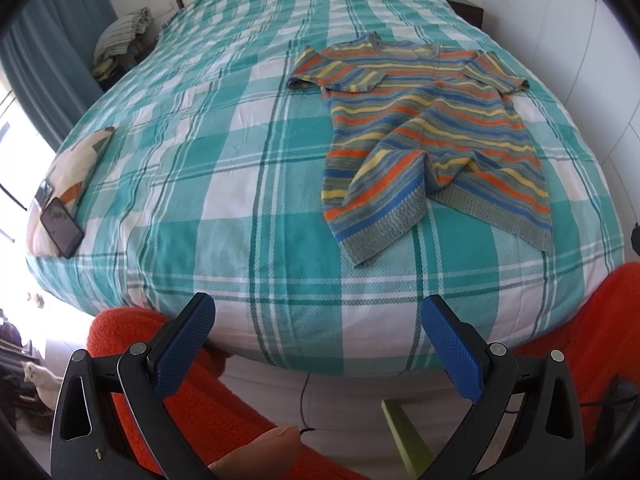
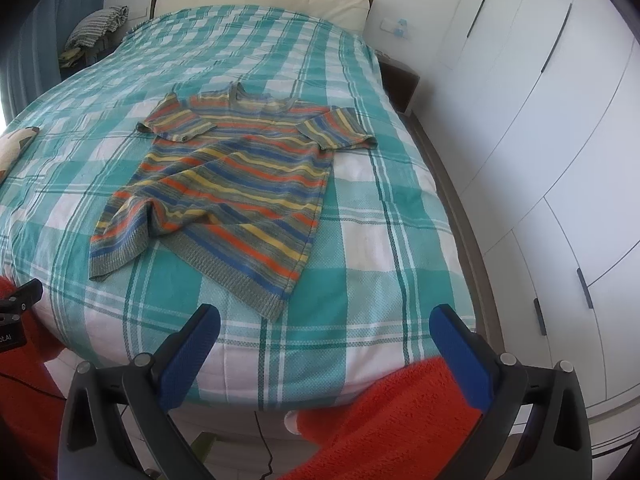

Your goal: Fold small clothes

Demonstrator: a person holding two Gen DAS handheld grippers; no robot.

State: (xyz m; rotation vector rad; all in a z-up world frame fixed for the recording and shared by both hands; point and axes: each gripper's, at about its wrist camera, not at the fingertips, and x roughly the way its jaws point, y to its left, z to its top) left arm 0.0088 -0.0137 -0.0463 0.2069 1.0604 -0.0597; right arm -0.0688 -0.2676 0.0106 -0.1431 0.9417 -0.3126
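A small striped knit sweater (image 1: 432, 128) in orange, yellow, blue and grey lies on the teal-and-white plaid bed cover (image 1: 224, 184), neck toward the headboard. Its near-left hem corner is bunched and its left sleeve is folded over the body. It also shows in the right wrist view (image 2: 236, 180). My left gripper (image 1: 318, 312) is open and empty, above the bed's near edge, short of the sweater. My right gripper (image 2: 325, 322) is open and empty, just short of the sweater's near hem.
A phone (image 1: 62, 227) and a cushion (image 1: 80, 168) lie at the bed's left side. White wardrobe doors (image 2: 540, 120) stand along the right. A pile of fabric (image 1: 124, 30) sits beside the headboard. Orange clothing (image 2: 392, 420) is under the grippers.
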